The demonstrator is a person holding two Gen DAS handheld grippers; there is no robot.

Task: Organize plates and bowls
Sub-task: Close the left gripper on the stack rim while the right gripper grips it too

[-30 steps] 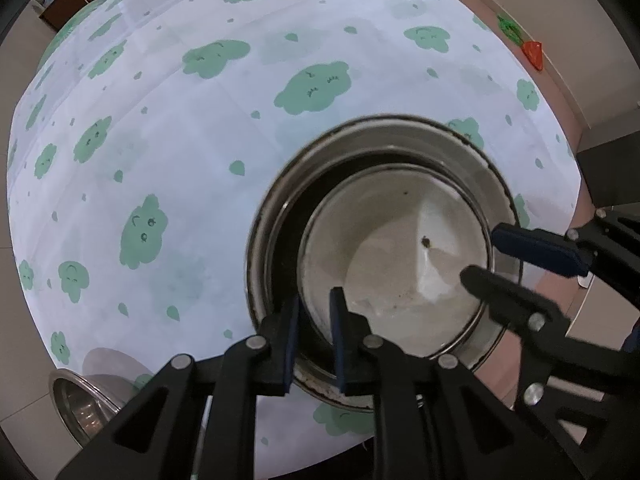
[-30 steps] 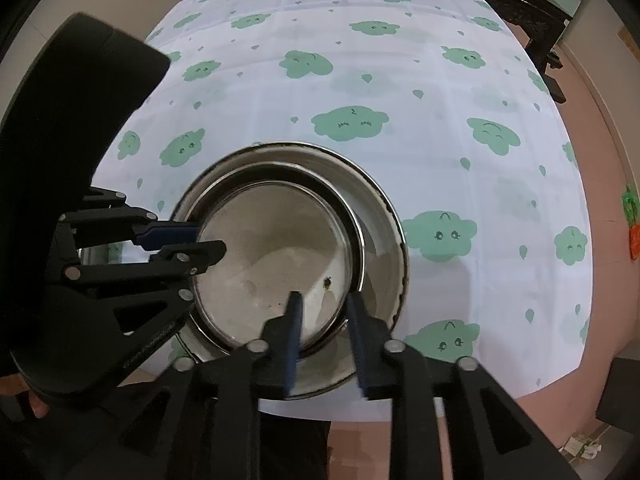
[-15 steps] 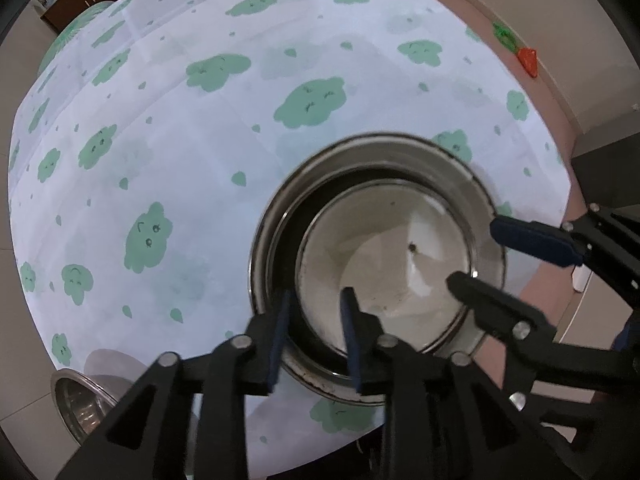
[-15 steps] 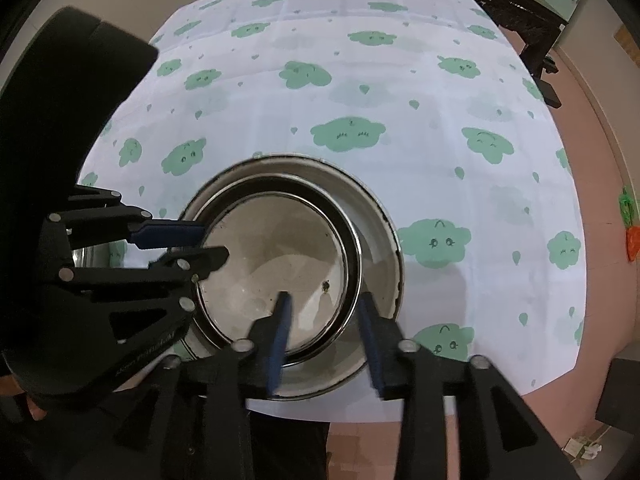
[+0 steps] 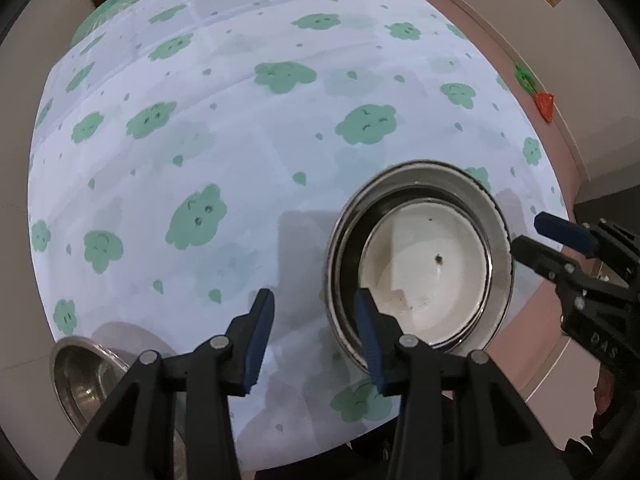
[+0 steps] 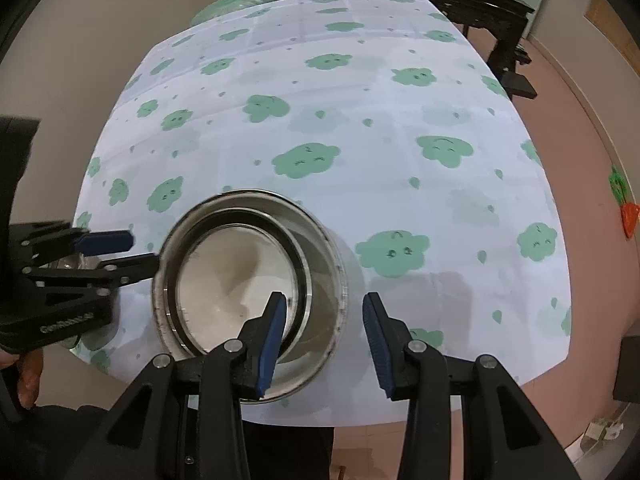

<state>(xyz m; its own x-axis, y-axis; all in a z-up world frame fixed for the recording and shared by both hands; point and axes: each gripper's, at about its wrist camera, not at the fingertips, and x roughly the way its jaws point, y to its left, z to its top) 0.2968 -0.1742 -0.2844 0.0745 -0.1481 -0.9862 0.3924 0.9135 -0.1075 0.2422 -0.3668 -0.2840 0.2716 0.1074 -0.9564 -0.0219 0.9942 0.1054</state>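
Jaws of both tools frame the near edge of each view, and neither pair grips anything. On the left gripper [image 5: 312, 332] the jaws are opening: only its right pad overlaps the near-left rim of the steel bowl [image 5: 500, 216], while the left pad hangs over bare cloth, so nothing is pressed between them. The right gripper [image 6: 326, 334] has its jaws parted at a moderate width, the left pad over the bowl's near wall and the right pad over cloth, again with no squeeze on the metal. That reads as a release, judged from how the stack sits on its own. The task's pieces are nested near the front edge of the tabletop [image 6: 360, 92]: a white-lined inner bowl [image 6: 232, 280] sits inside the larger steel one, pushed off-centre toward one wall so a dark crescent shows on the other side. Nesting them saves room and makes one stable pile, which seems the point of the arrangement. At the near left corner, well apart from the stack, a second steel bowl [image 5: 84, 380] stands alone, partly cut off by the view; it is probably the next piece to gather. Farther back, the cloud-printed cloth runs bare to the far edge, where dark wooden furniture [image 6: 460, 0] stands against the wall.
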